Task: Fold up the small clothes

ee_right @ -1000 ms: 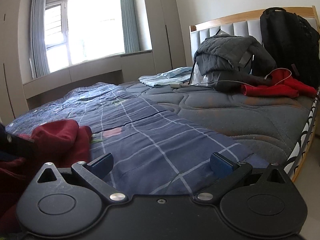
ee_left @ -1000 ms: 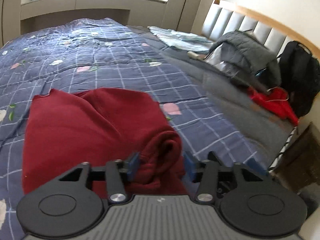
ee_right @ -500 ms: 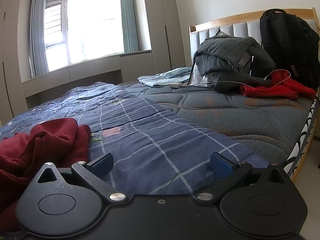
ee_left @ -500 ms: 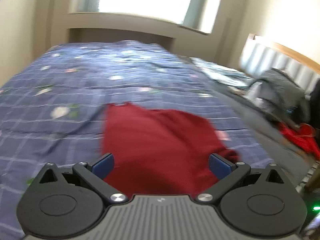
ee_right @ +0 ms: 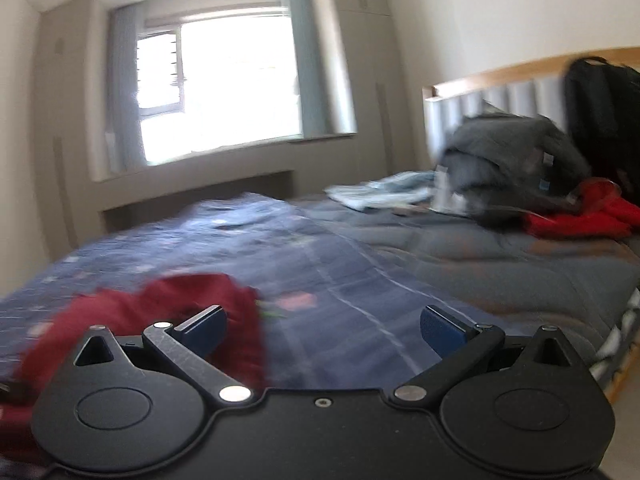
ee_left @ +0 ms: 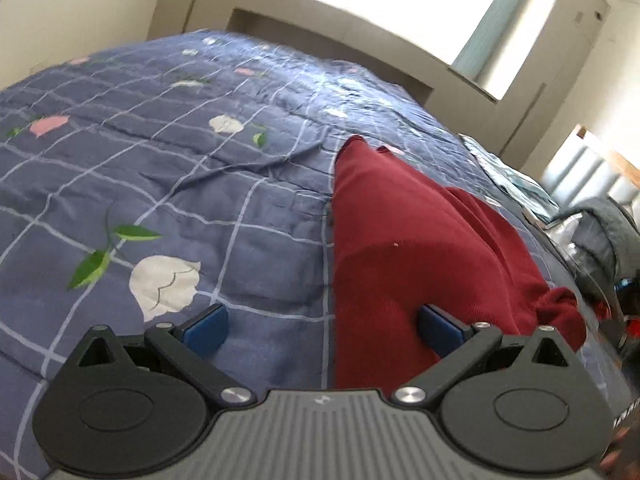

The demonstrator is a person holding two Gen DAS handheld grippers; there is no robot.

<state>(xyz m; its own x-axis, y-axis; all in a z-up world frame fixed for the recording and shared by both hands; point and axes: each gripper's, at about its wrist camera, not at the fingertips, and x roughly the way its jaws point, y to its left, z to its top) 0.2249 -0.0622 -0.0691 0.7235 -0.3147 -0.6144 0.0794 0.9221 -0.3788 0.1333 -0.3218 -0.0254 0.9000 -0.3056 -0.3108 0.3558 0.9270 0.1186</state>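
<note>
A dark red garment (ee_left: 420,248) lies folded on the blue checked quilt (ee_left: 180,152). My left gripper (ee_left: 322,326) is open and empty, low over the garment's near left edge, its right finger over the red cloth. In the right wrist view the same garment (ee_right: 192,300) shows bunched at the lower left, blurred. My right gripper (ee_right: 322,326) is open and empty, above the quilt to the right of the garment.
A grey jacket (ee_right: 512,156), a bright red garment (ee_right: 580,216) and a black backpack (ee_right: 600,116) lie by the headboard (ee_right: 500,92). Light blue cloth (ee_right: 380,196) lies farther along the bed. The bed's edge (ee_right: 616,344) is at the right.
My left gripper let go of the garment's rolled end, opened wide and swung left to the garment's left edge. My right gripper rose and turned a little, staying open.
</note>
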